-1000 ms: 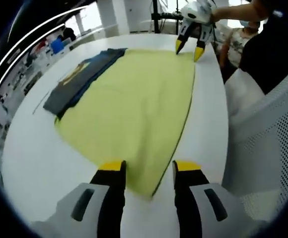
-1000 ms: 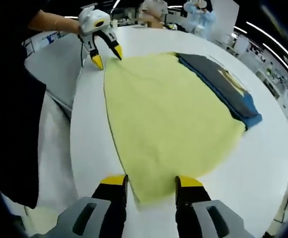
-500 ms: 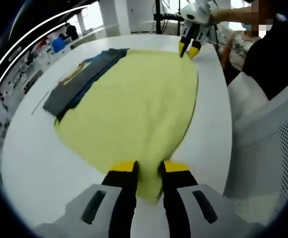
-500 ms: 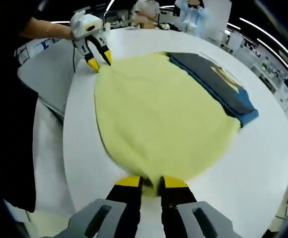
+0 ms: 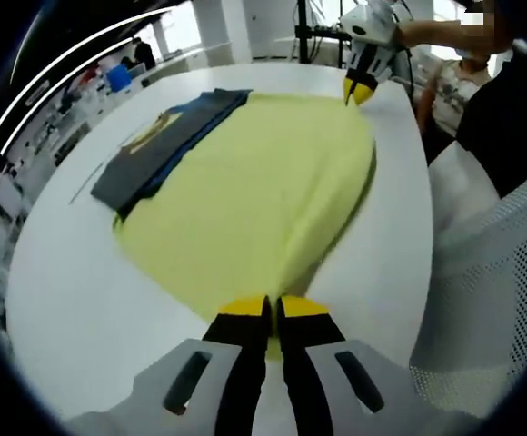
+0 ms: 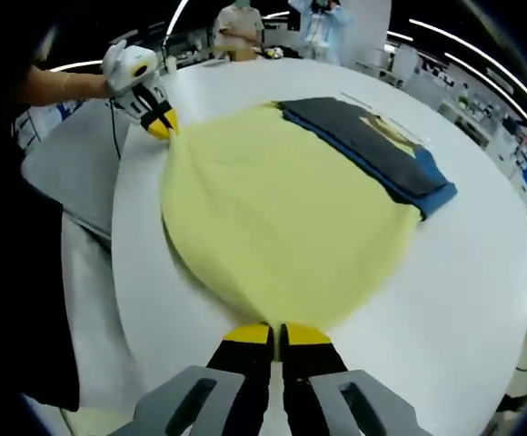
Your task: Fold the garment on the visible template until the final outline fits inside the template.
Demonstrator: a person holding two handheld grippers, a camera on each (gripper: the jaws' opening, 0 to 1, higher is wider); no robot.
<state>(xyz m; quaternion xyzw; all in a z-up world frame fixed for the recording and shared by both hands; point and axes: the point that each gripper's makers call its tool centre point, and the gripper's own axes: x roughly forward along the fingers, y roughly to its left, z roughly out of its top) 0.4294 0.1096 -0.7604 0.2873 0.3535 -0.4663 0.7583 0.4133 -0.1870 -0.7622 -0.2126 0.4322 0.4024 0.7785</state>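
You had both claws pinched shut on the yellow cloth (image 5: 254,182), left claw (image 5: 273,307) and right claw (image 6: 277,334) on opposite corners near the counter (image 6: 482,272) edge. I'd lift evenly, carry it across together.

Bare white table (image 5: 73,272) rings the yellow garment (image 5: 263,182) — dark folded cloth (image 5: 168,136) borders one edge.

left gripper (image 5: 273,307) clamped shut, right gripper (image 6: 276,331) clamped shut
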